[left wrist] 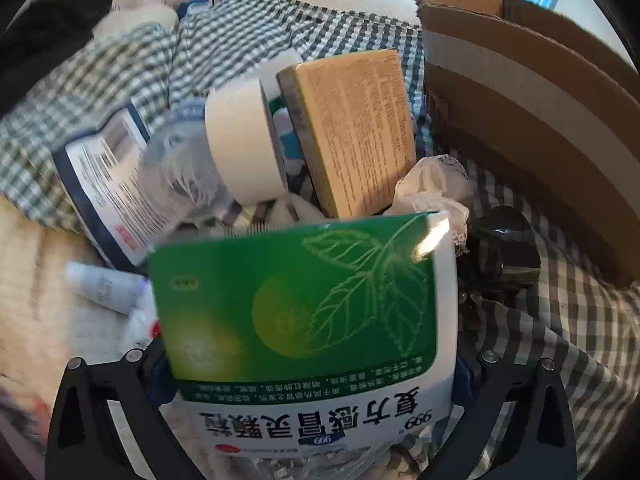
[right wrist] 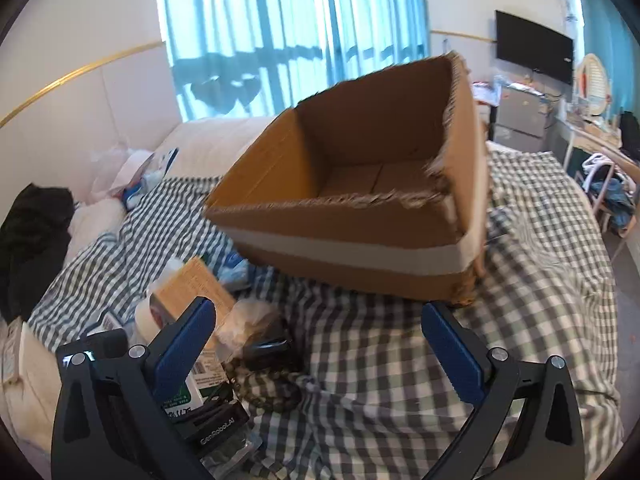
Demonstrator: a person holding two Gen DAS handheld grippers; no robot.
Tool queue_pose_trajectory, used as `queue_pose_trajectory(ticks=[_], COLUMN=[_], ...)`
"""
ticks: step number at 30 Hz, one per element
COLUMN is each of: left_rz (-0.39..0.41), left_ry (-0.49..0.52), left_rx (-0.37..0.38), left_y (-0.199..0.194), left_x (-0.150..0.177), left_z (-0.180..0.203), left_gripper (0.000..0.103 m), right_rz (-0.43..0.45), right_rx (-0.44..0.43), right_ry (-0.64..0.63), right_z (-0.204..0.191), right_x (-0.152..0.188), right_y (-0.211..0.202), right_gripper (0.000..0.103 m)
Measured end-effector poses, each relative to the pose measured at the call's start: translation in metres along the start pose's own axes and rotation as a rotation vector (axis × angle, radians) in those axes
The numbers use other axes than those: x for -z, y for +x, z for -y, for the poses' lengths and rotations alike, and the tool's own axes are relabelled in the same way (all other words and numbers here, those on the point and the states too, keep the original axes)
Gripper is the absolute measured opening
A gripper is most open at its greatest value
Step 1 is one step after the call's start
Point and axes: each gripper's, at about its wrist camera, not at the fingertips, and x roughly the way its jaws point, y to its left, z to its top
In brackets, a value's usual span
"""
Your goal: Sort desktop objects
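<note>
Left hand-held gripper (left wrist: 312, 384) clenched on green-and-white medicine box (left wrist: 304, 320): glossy, leaf print, white band of Chinese text, held up over clutter on bed. Right hand-held gripper (right wrist: 320, 344) released, nothing between blue pads (right wrist: 452, 356). One cardboard box (right wrist: 352, 236), open top, torn rim, white tape band, on checked blanket (right wrist: 400, 360). Behind green box: one white tape roll (left wrist: 244, 148), one tan box (left wrist: 360, 132), one small tube (left wrist: 104, 286), one blue-edged packet (left wrist: 104, 188), one crumpled tissue (left wrist: 432, 188).
</note>
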Motion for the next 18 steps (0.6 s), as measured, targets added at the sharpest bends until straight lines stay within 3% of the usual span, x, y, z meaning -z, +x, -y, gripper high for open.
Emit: queue_pose_trajectory(ticks=[8, 11, 16, 18], left_rz=[0.098, 0.123, 0.203, 0.238], left_ry=[0.044, 0.120, 0.312, 0.341], left_rx=[0.105, 0.150, 0.091, 0.062], left_y=[-0.041, -0.059, -0.079, -0.078], left_x=[0.007, -0.005, -0.021, -0.027], left_z=[-0.013, -0.009, -0.025, -0.036], left_gripper=[0.098, 0.098, 0.098, 0.098], right_rz=[0.001, -0.037, -0.110, -0.156], right_rx=[-0.079, -0.106, -0.123, -0.131], right_ry=[-0.007, -0.021, -0.148, -0.154], right_z=[-0.009, -0.012, -0.026, -0.029], right_x=[0.004, -0.001, 0.000, 0.008], right_y=[0.006, 0.016, 0.038, 0.053], right_gripper=[0.103, 0.103, 0.102, 0.098])
